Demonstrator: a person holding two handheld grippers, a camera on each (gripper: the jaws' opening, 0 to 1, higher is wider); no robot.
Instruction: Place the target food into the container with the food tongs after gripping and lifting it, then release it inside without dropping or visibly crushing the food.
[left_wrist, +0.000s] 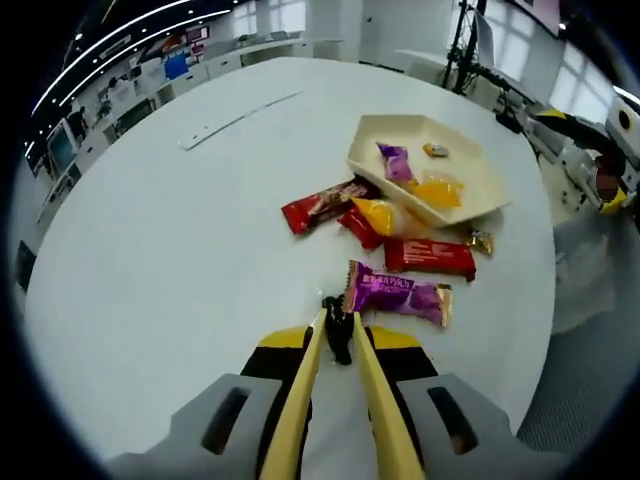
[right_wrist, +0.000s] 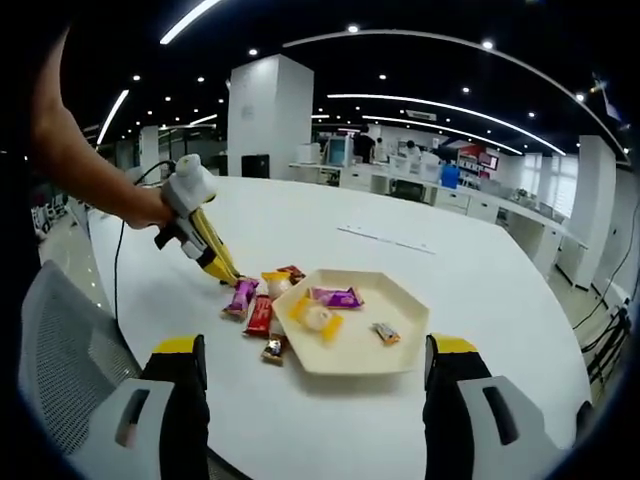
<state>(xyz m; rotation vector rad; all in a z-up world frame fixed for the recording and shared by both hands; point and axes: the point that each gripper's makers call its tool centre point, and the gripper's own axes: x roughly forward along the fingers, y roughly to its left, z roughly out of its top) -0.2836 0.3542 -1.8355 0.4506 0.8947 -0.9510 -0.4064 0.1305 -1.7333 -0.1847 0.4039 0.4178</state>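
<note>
A round white surface carries a long thin white strip on its far side. A grey mesh chair stands at its near left edge, with desks and a white pillar far behind.

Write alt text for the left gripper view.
The left gripper, its yellow jaws nearly closed with a small dark piece between them, reaches over a white table toward a purple snack packet. Beyond lie red packets and a cream hexagonal tray holding a few sweets.
</note>
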